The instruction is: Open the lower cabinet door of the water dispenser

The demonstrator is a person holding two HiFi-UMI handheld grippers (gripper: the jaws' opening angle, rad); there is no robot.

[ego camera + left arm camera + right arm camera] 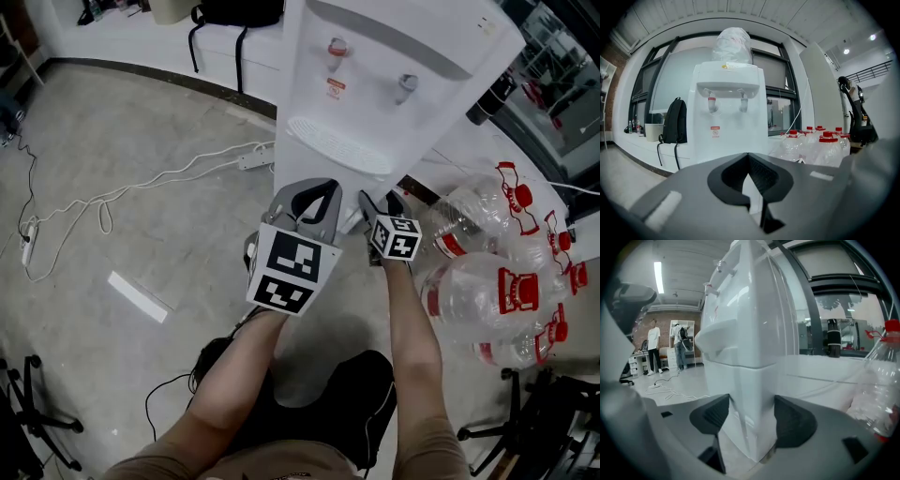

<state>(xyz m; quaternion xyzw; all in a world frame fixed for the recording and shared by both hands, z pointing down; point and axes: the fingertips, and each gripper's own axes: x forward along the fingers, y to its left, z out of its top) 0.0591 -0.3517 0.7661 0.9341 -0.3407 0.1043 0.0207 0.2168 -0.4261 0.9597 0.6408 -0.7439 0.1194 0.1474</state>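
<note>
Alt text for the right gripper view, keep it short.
The right hand-held gripper, jaws apart, faces a corner of the white water dispenser, and the lower part of that corner stands between the jaws. A clear bottle with a red cap is at the right edge. Two people stand far off at left.

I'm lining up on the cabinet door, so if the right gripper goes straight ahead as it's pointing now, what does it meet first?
The right gripper would likely meet the lower cabinet of the water dispenser first: a corner edge of it sits between the open jaws. Depth unclear.
</note>
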